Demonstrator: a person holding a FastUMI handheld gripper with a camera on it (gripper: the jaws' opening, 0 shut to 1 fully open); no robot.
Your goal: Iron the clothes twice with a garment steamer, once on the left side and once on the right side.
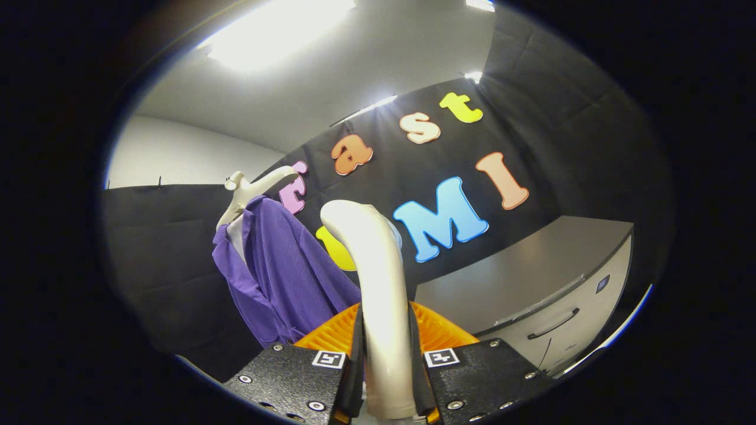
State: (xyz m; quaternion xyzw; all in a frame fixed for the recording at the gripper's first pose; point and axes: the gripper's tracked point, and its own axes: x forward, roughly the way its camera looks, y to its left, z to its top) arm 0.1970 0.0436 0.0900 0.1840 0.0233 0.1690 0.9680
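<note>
My gripper [385, 360] is shut on the white handle of the garment steamer [378, 277], which rises between my fingers and curves over at its top. Left of the handle and beyond it hangs a purple garment [283, 277] on a white hanger [251, 189], in front of the black cloth wall. The steamer's head is hidden behind the handle. The steamer stands apart from the garment.
A grey cabinet [531, 295] with a drawer handle [552, 324] stands to the right of my fingers. Black cloth walls close the booth behind and at both sides. A bright ceiling light [266, 35] is overhead.
</note>
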